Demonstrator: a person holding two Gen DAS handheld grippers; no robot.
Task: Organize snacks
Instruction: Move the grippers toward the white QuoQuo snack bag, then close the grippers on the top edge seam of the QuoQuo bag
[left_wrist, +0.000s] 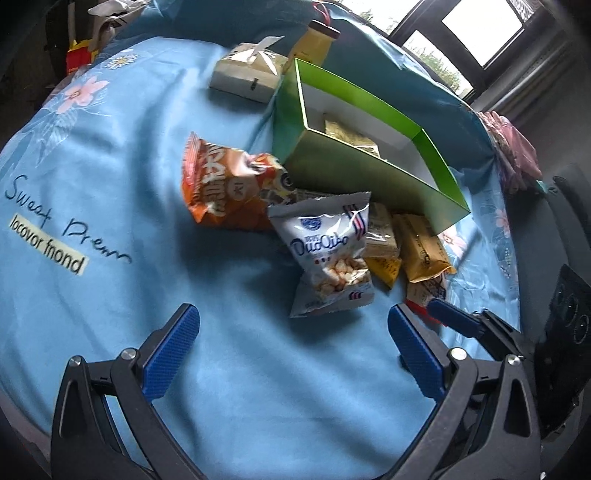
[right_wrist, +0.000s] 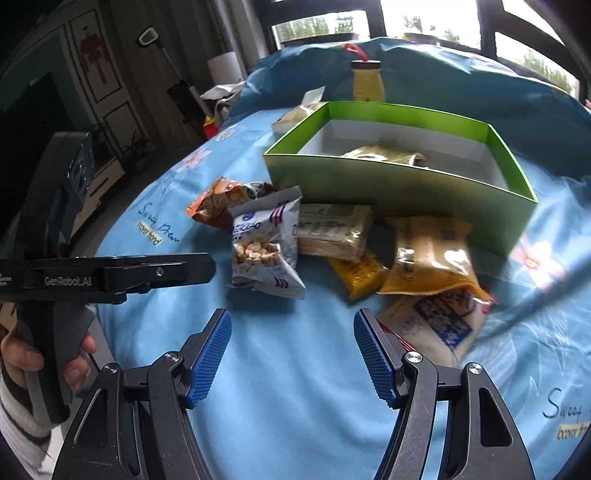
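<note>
A green box (left_wrist: 369, 173) (right_wrist: 399, 192) with a white inside stands on a blue bedsheet and holds a gold packet (left_wrist: 351, 136) (right_wrist: 384, 155). In front of it lie loose snacks: an orange bag (left_wrist: 225, 184) (right_wrist: 218, 203), a white puffed-snack bag (left_wrist: 328, 254) (right_wrist: 264, 247), a beige packet (right_wrist: 334, 230), yellow packets (left_wrist: 421, 251) (right_wrist: 428, 254) and a white packet with blue print (right_wrist: 436, 325). My left gripper (left_wrist: 291, 325) is open and empty, short of the white bag. My right gripper (right_wrist: 291, 328) is open and empty, just left of the white-blue packet.
A cream gift box (left_wrist: 247, 74) and a yellow bottle (right_wrist: 365, 81) stand behind the green box. The left gripper's body (right_wrist: 110, 273) reaches in from the left in the right wrist view. The bed's edge runs along the right, with a pink cloth (left_wrist: 513, 155) there.
</note>
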